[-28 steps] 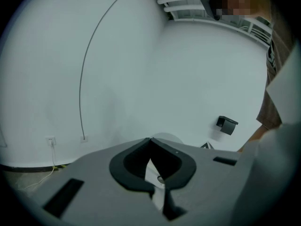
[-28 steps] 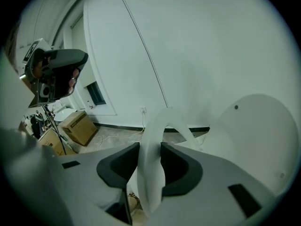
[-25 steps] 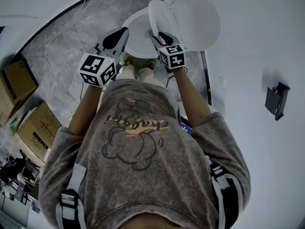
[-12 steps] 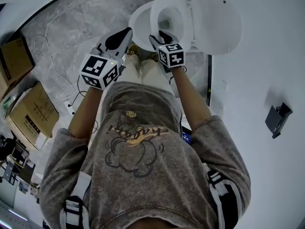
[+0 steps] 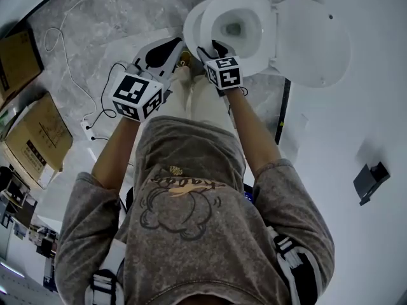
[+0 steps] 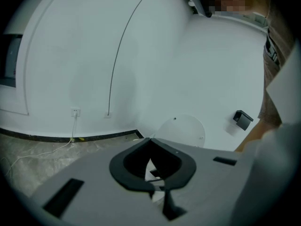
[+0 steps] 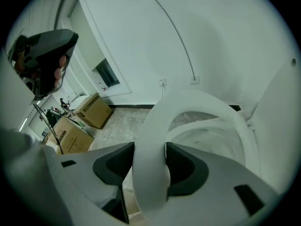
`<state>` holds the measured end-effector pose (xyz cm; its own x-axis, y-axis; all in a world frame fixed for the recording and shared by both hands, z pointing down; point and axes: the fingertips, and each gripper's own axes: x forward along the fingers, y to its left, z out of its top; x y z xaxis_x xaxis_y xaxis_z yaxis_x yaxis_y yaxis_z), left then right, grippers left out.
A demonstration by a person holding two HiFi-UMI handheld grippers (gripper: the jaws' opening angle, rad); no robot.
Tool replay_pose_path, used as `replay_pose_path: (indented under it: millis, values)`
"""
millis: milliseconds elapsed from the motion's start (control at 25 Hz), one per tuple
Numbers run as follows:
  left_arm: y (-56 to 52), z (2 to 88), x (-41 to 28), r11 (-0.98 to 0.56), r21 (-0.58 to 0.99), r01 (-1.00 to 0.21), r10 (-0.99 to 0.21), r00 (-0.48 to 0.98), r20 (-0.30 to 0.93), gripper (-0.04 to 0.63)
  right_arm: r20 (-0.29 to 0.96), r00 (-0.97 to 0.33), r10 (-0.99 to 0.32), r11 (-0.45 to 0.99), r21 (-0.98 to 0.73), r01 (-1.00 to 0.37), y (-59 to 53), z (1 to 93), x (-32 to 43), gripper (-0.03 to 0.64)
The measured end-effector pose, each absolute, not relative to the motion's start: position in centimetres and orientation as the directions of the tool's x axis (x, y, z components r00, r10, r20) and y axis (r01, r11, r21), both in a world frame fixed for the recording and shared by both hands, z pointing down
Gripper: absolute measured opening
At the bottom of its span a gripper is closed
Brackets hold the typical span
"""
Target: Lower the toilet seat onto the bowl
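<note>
The white toilet seat (image 5: 202, 19) hangs tilted a little above the bowl (image 5: 254, 54), while the lid (image 5: 315, 40) stands up against the wall. My right gripper (image 5: 210, 48) holds the seat's front rim. In the right gripper view the seat ring (image 7: 197, 100) fills the gap of the right gripper (image 7: 149, 166) and touches both dark pads; its jaws have just been opening wider around the rim. The bowl (image 7: 207, 140) shows below the ring. My left gripper (image 5: 175, 46) hovers beside the bowl's left side, shut and empty (image 6: 150, 142), with the lid (image 6: 181, 131) beyond it.
Cardboard boxes (image 5: 38, 132) stand on the marble floor at the left, and a white cable (image 5: 95, 116) trails beside them. A dark paper holder (image 5: 370, 180) hangs on the white wall at the right. The person's shoes (image 5: 184, 59) stand right before the bowl.
The seat has swung down from nearly upright to just above the bowl, with my right gripper on its rim. Both grippers have sunk and moved forward towards the toilet.
</note>
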<state>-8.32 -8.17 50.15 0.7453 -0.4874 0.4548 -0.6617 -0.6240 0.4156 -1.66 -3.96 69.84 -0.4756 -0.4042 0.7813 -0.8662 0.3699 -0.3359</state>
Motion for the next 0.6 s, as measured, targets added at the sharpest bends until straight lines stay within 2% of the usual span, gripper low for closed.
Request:
replay_pose_path:
  millis: [360, 600]
  values:
    - [-8.3, 55.3, -9.7, -0.607, 0.433, -0.666, -0.469, 0.74, 0.482, 0.009, 0.81, -0.509, -0.292, 0.431, -0.364, -0.826, -3.8, 76.2, -4.9, 0.23]
    - [-8.7, 58.4, -10.7, -0.586, 0.438, -0.682, -0.474, 0.727, 0.497, 0.009, 0.837, -0.468, -0.283, 0.443, -0.318, -0.838, -3.8, 80.5, -6.0, 0.233]
